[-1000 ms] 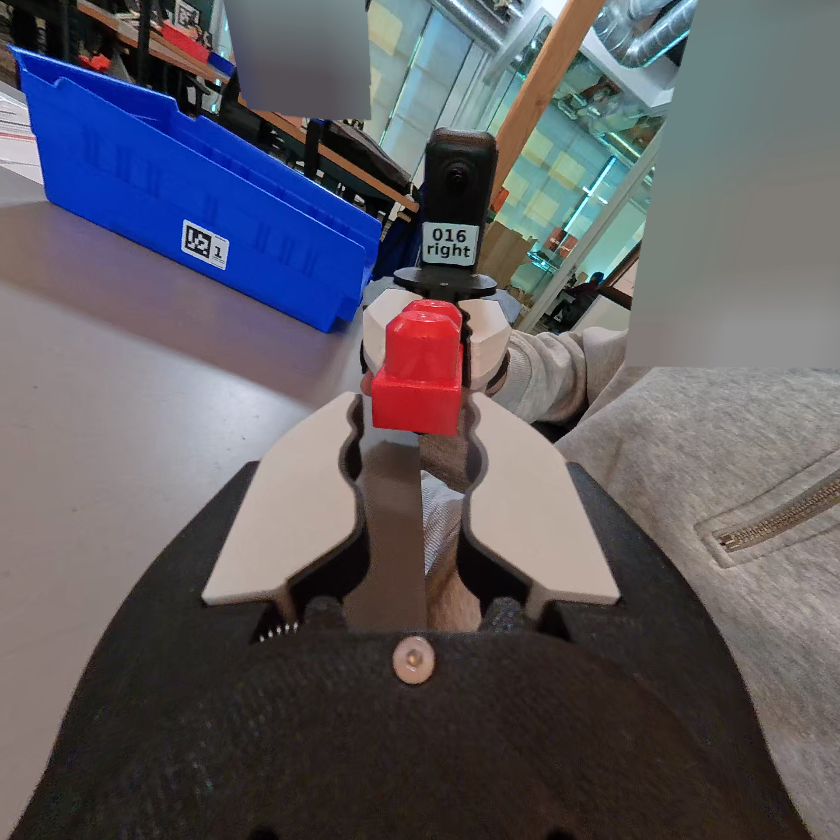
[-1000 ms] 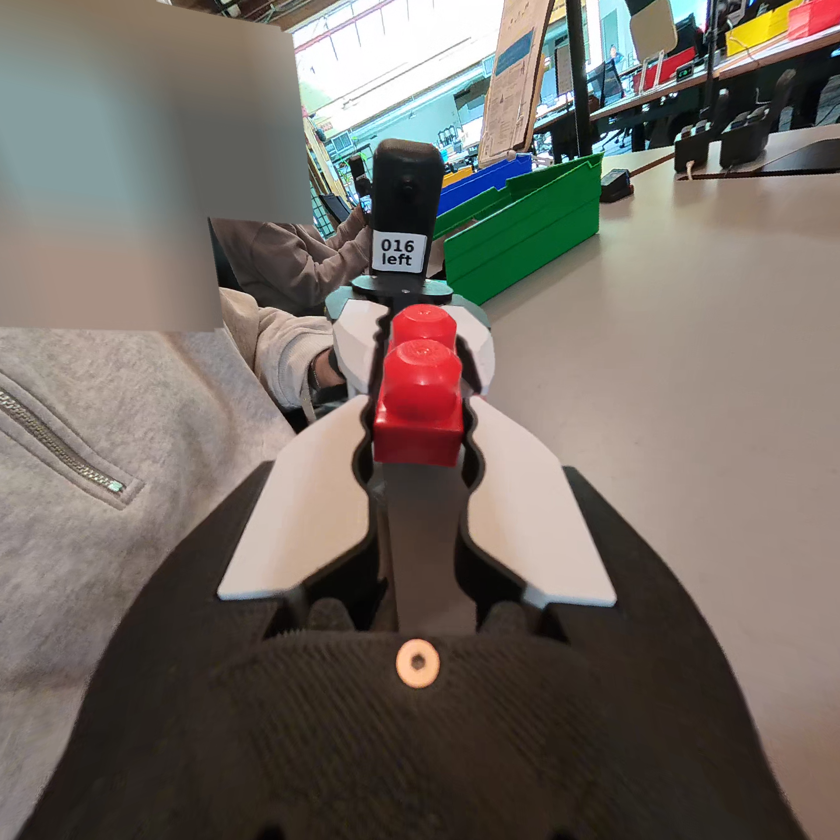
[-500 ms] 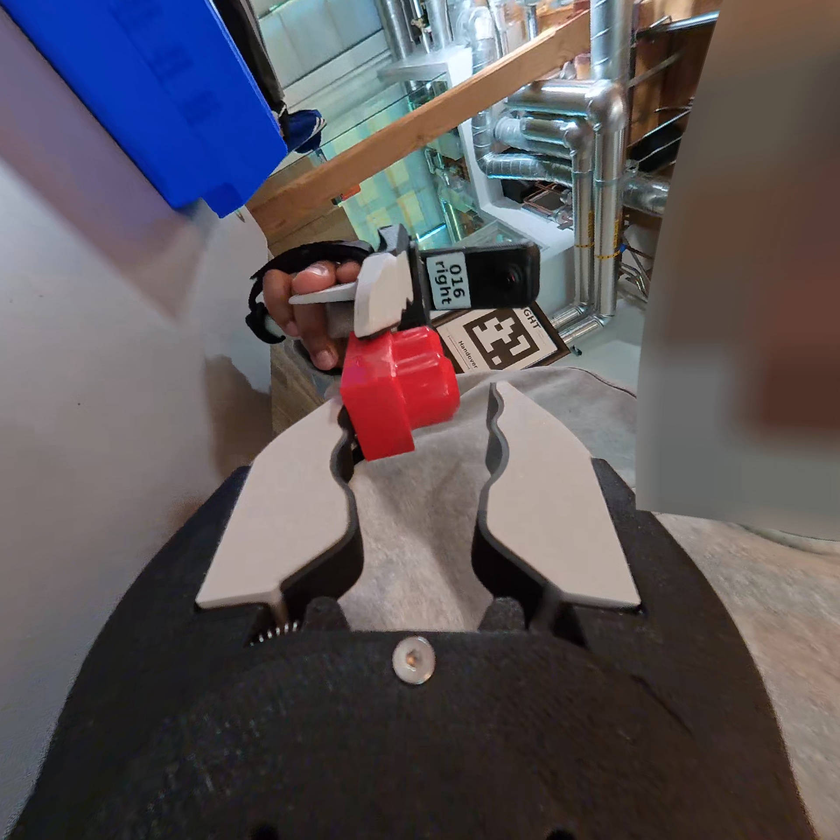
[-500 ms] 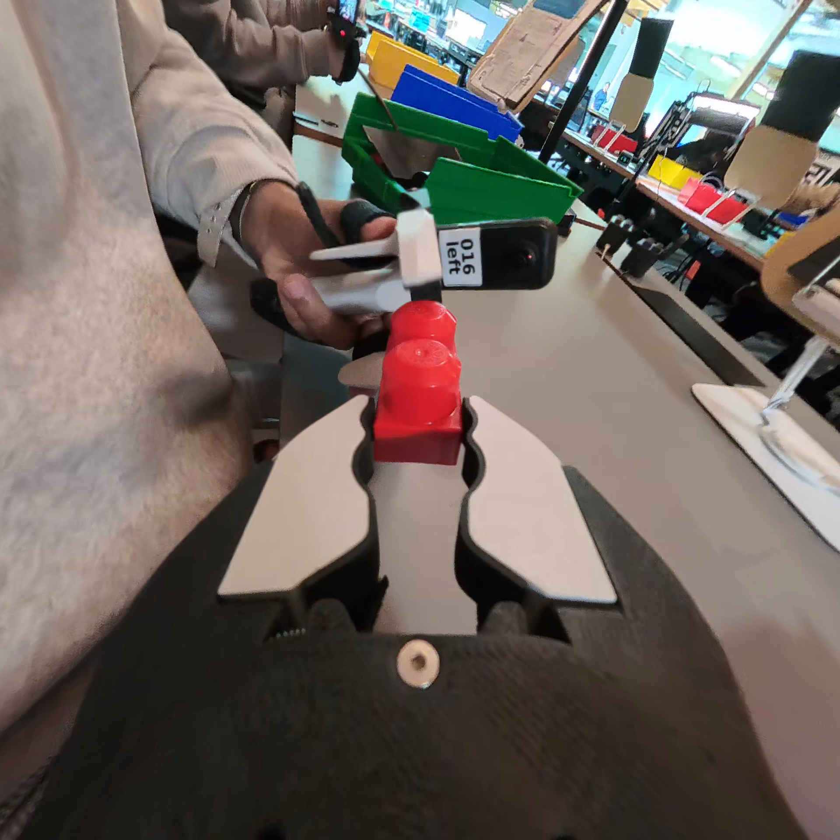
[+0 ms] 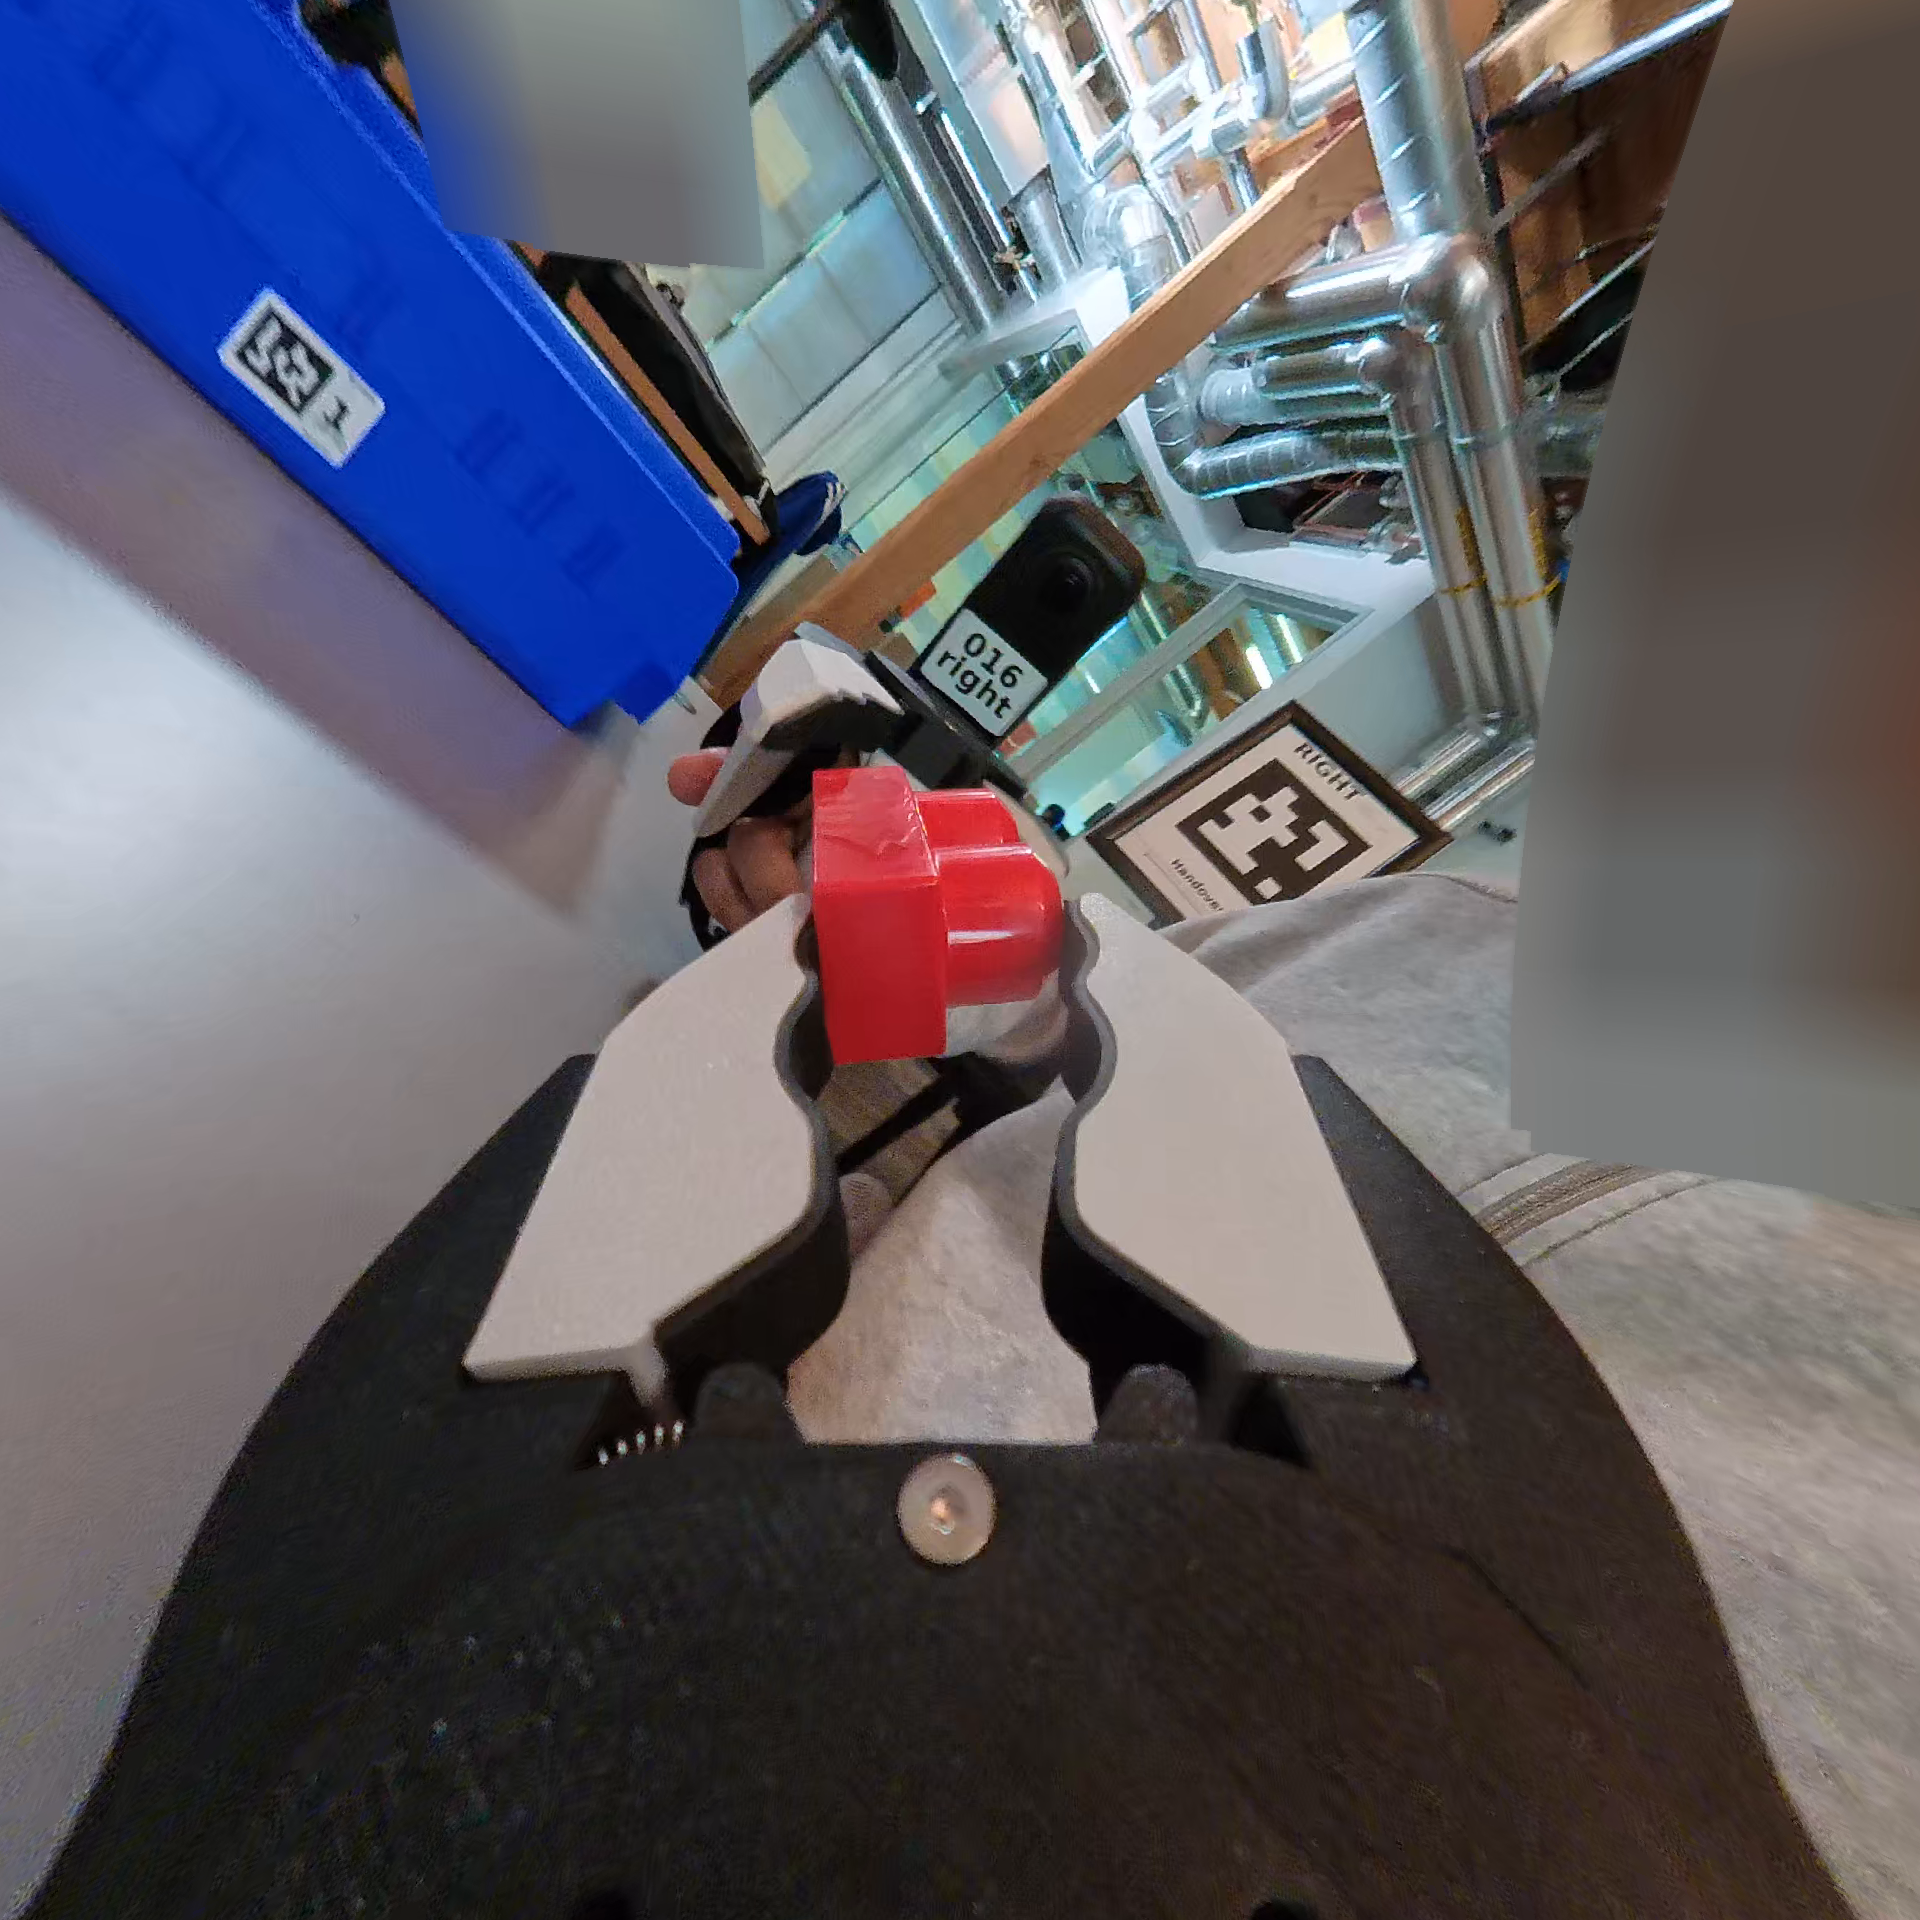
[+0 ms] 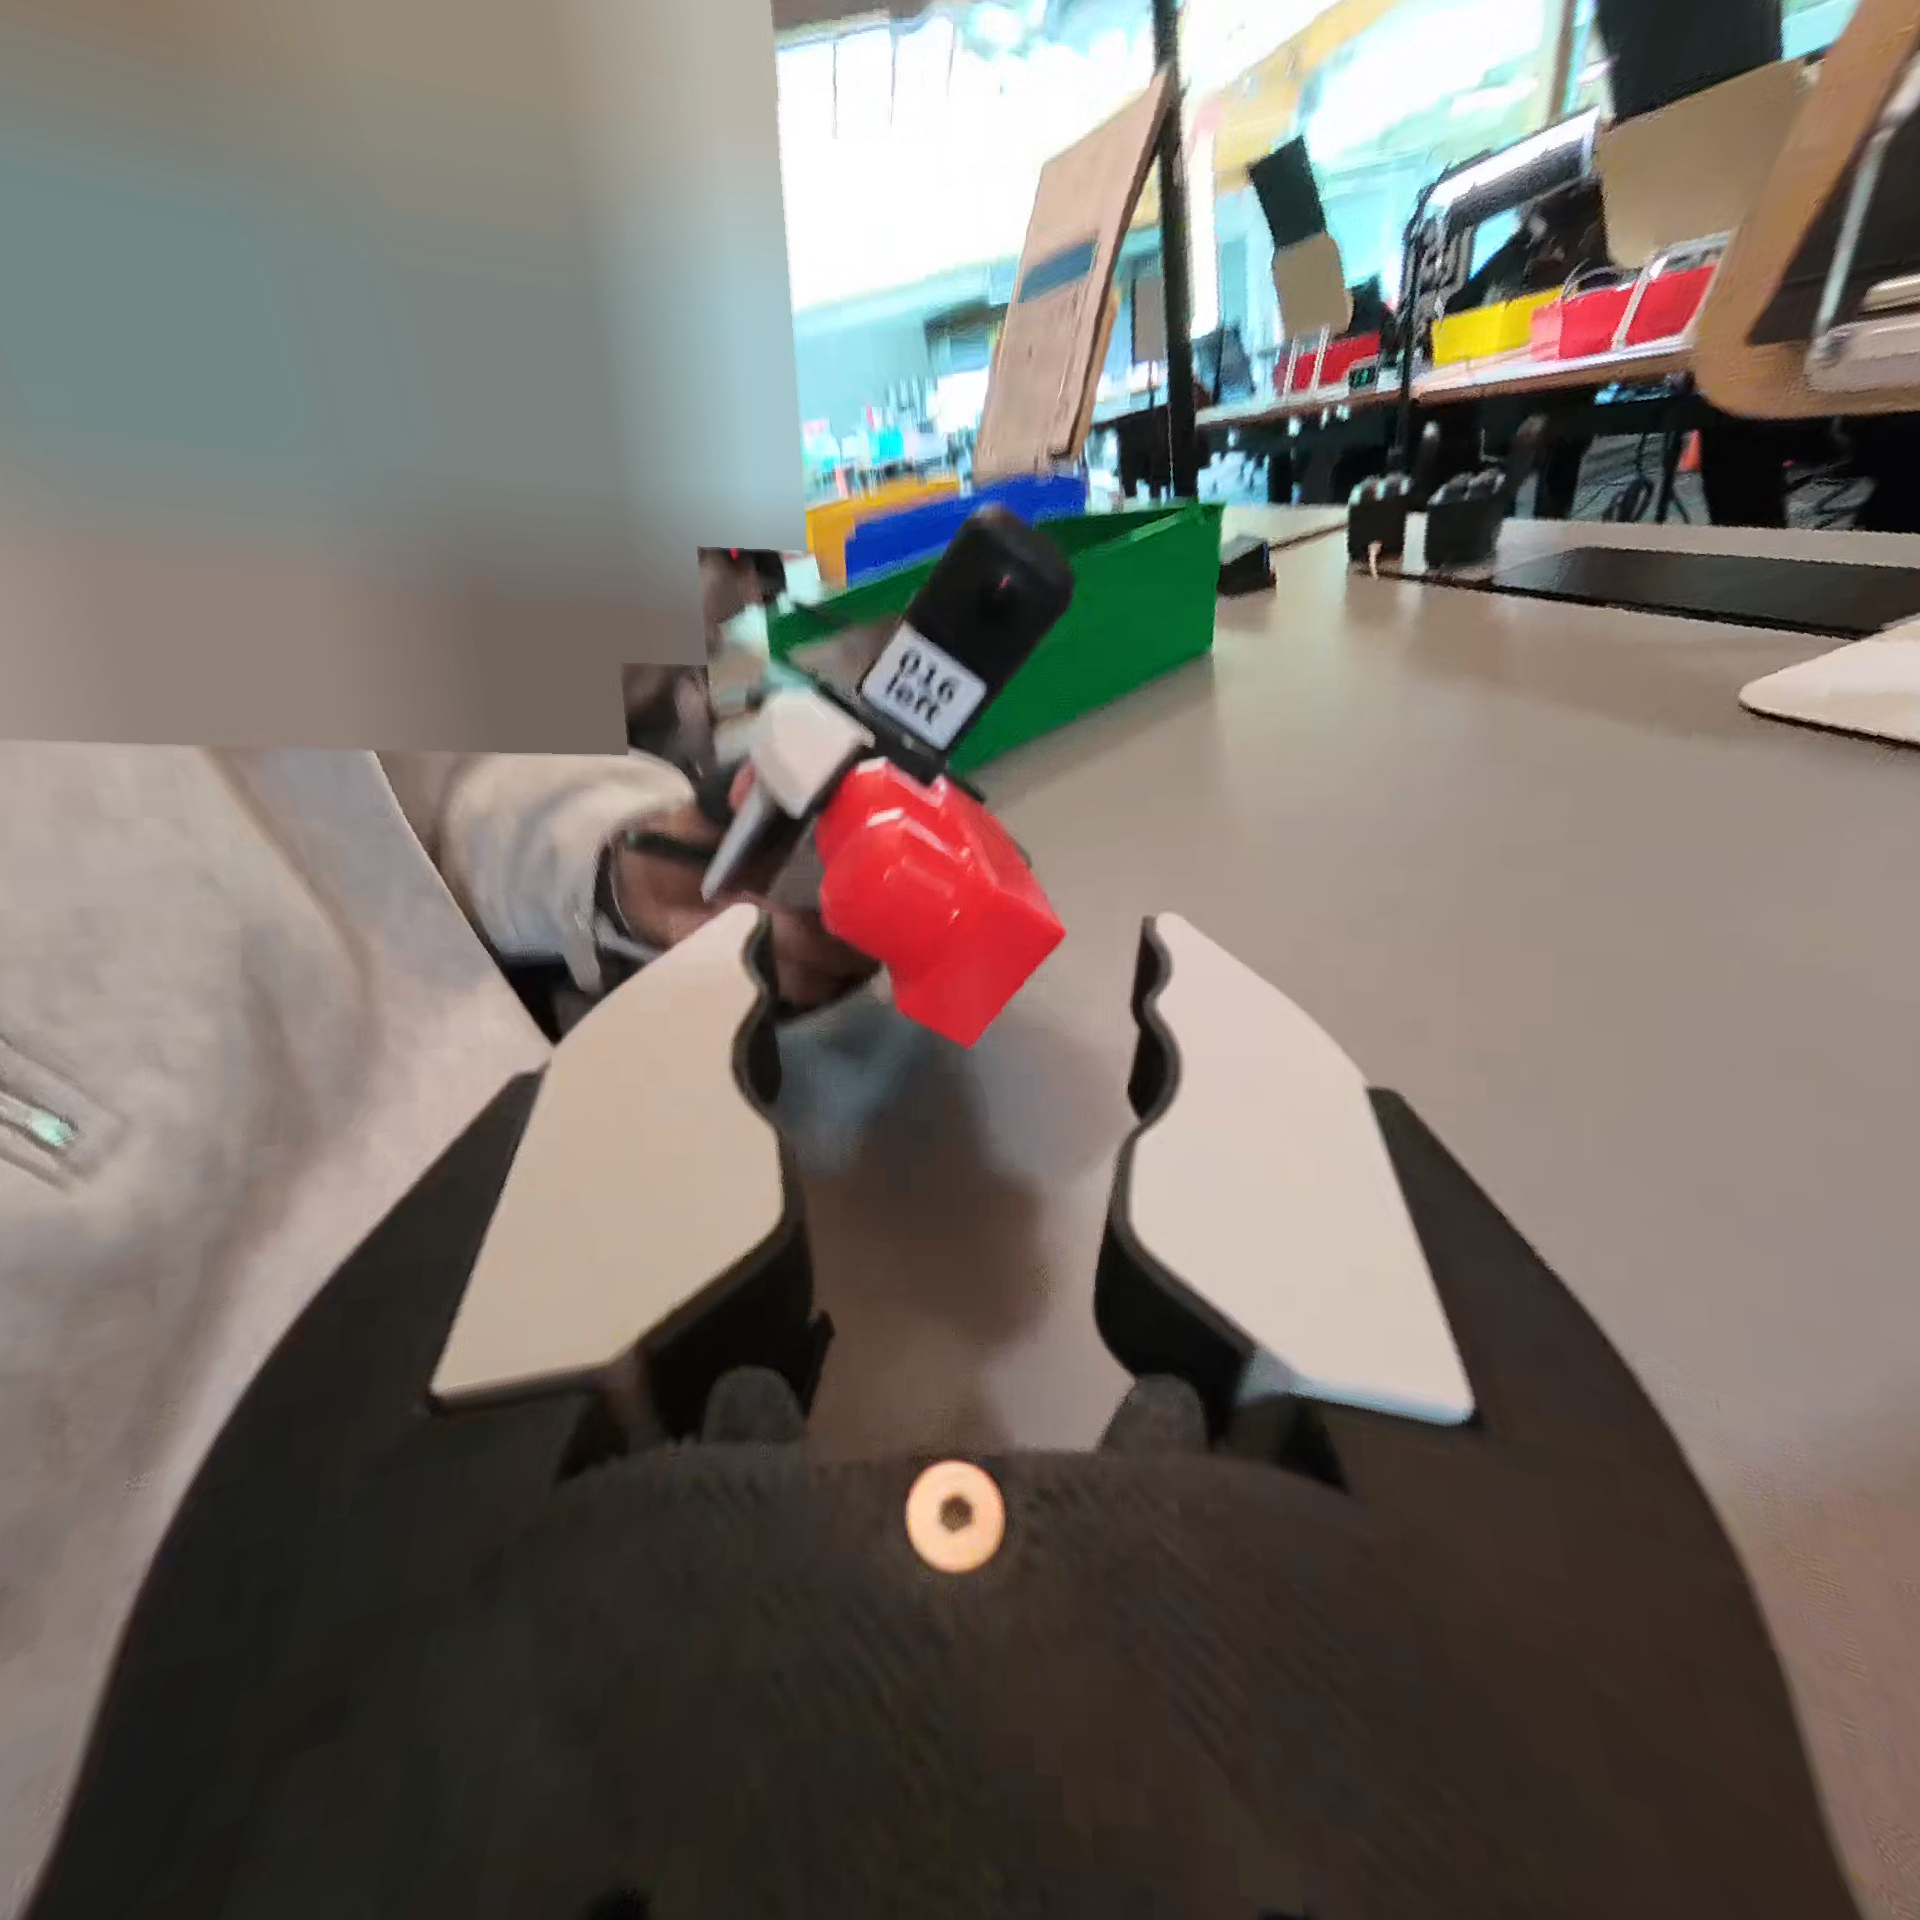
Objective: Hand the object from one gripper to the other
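The left gripper (image 5: 940, 961) grips a glossy red plastic block (image 5: 920, 920) with rounded studs. The right gripper (image 6: 951, 971) is spread wide, empty. Only its view shows the green bin (image 6: 1132, 608).

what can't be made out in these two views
Left wrist view: the red block hides the right claw's fingertips, so its opening is unreadable there.
Left wrist view: the blue bin is cut off by the top and left edges, inside unseen.
Right wrist view: motion blur smears where the left claw meets the block.
Right wrist view: the green bin's wall hides its contents.
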{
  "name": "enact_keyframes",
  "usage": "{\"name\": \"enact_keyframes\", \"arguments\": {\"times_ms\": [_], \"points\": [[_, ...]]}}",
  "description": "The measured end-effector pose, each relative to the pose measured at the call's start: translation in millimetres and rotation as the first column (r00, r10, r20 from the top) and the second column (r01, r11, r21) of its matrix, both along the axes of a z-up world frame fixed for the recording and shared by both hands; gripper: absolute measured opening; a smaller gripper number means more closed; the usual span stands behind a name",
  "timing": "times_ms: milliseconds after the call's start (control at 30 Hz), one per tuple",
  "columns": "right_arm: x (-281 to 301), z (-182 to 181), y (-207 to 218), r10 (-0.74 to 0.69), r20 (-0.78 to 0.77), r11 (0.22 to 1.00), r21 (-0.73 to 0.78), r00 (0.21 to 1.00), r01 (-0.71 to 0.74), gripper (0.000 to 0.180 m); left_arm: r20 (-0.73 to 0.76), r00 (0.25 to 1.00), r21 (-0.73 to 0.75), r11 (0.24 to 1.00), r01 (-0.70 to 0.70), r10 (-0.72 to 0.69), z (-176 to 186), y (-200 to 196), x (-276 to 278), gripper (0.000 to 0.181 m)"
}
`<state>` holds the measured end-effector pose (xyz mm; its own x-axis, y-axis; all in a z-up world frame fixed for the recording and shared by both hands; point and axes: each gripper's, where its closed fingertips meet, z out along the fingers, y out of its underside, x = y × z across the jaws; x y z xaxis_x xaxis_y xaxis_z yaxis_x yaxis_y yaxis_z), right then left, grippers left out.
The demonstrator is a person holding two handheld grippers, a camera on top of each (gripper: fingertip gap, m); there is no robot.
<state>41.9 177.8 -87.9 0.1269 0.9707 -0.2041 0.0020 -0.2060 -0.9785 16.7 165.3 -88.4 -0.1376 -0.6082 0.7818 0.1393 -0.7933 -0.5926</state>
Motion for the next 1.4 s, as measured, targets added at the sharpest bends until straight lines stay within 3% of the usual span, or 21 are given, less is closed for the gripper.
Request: {"name": "enact_keyframes", "arguments": {"times_ms": [167, 300, 467, 600, 700, 800, 867, 1000, 1233, 1400], "points": [[6, 6, 6, 0.004, -0.103, 0.981, -0.192, 0.995, -0.024, 0.067, -0.051, 0.998, 0.200, 0.979, -0.035, 0.046, 5, -6, 4, 0.041], [-3, -1, -5, 0.065, -0.068, 0.973, -0.219, 0.996, -0.079, 0.058, -0.101, 0.992, 0.349, 0.936, -0.040, 0.081, 4, -12, 10, 0.041], [-8, -6, -17, 0.126, -0.026, 0.969, -0.210, 0.992, -0.128, 0.046, -0.111, 0.990, 0.388, 0.921, -0.042, 0.091, 3, -14, 12, 0.042], [-7, -1, -16, 0.110, -0.038, 0.974, -0.195, 0.993, -0.116, 0.046, -0.101, 0.992, 0.364, 0.930, -0.039, 0.081, 3, -14, 13, 0.042], [-2, 1, -10, 0.071, -0.029, 0.986, -0.151, 0.997, -0.074, 0.046, -0.104, 0.987, 0.335, 0.939, -0.080, 0.121, 0, -6, 11, 0.062], [3, 3, -4, 0.021, 0.000, 0.997, -0.078, 1.000, -0.021, 0.046, -0.091, 0.988, 0.270, 0.958, -0.097, 0.126, -1, 0, 9, 0.071], [5, 3, -2, -0.009, 0.028, 1.000, 0.005, 1.000, 0.009, 0.045, -0.077, 0.993, 0.179, 0.981, -0.072, 0.087, -3, 0, 9, 0.074], [2, 5, -7, -0.033, 0.064, 0.977, 0.213, 0.997, 0.019, 0.046, 0.012, 0.994, -0.086, 0.991, 0.105, -0.104, -8, -13, 15, 0.078], [-6, -5, -22, -0.076, 0.183, 0.832, 0.554, 0.980, -0.039, 0.046, 0.150, 0.971, -0.218, 0.951, 0.218, -0.188, 1, -17, 9, 0.057], [-10, -8, -28, -0.084, 0.209, 0.780, 0.622, 0.974, -0.066, 0.046, 0.097, 0.976, -0.213, 0.954, 0.210, -0.193, -7, -18, 10, 0.038]]}}
